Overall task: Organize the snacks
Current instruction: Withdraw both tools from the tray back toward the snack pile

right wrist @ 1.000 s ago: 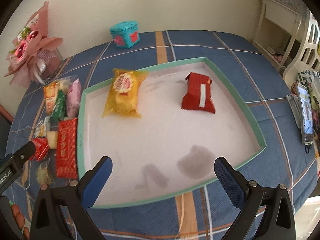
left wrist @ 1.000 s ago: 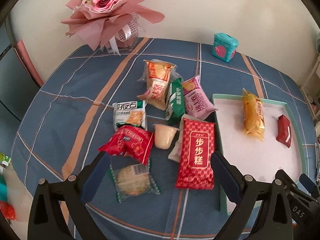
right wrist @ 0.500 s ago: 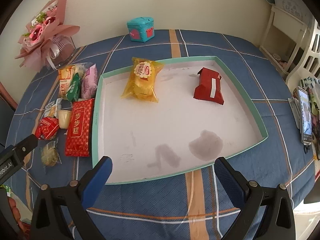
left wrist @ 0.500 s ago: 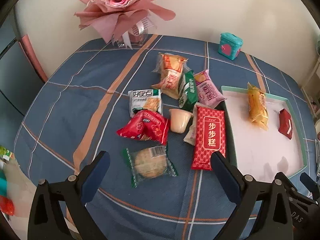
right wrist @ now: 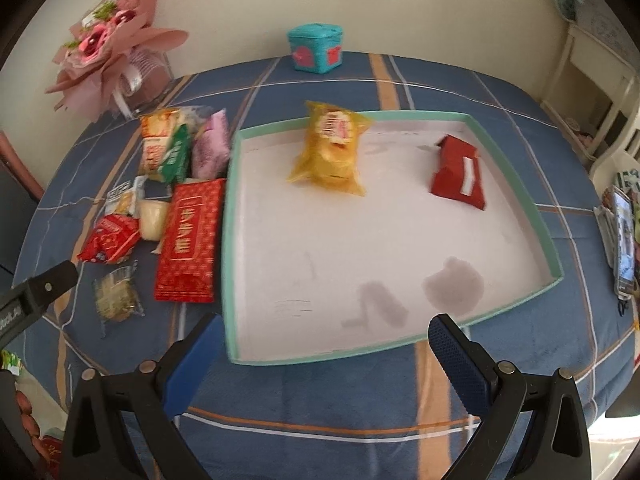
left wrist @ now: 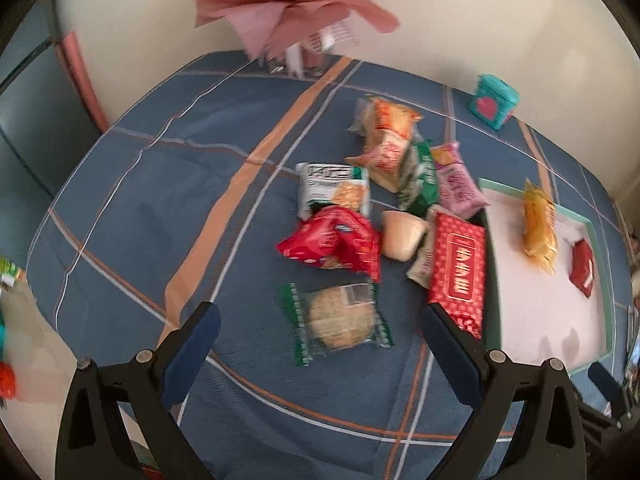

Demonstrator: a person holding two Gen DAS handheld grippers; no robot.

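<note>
While held apart, fingers [left wrist: 192, 344] flank cookie packet [left wrist: 338, 322].

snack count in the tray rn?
2: yellow pack at the tray's far side, left of middle; red pack at far right. None hidden there.

Black hand-held gripper [left wrist: 316, 336], blue pads [left wrist: 192, 346], silver screws.

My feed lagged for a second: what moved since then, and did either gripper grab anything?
Both grippers pulled back from the table, still open and empty: left gripper away from the cookie packet, right gripper from the tray. Snacks lie unmoved.
</note>
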